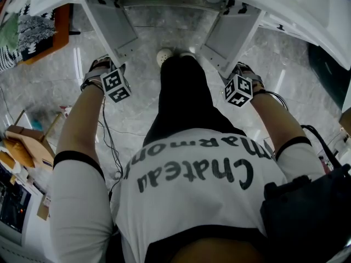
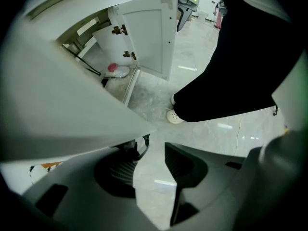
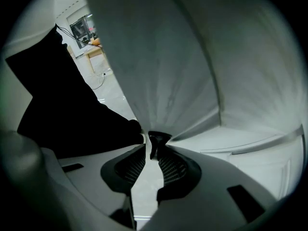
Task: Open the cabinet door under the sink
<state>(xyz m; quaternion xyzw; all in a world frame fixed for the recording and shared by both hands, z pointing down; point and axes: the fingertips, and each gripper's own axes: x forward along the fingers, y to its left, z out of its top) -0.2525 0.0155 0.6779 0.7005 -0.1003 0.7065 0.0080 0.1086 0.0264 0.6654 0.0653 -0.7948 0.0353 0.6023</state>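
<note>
Head view: under the sink (image 1: pixel 296 10), the left door (image 1: pixel 112 29) and right door (image 1: pixel 230 34) stand swung wide. The right gripper (image 3: pixel 153 150) has its fingers pinched on a dark handle (image 3: pixel 156 139). The left gripper (image 2: pixel 151 150) has fingers half apart, seemingly hooking its door to hold it open.

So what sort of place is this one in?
Probably a kitchen or bathroom corner, maybe a mock-up: white sink counter, two cabinet doors open beneath it, polished stone-look floor.

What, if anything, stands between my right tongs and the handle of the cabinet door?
Nothing visible does. The right tongs are shut on the dark handle of the right cabinet door, which stands swung open beside the person's leg.
</note>
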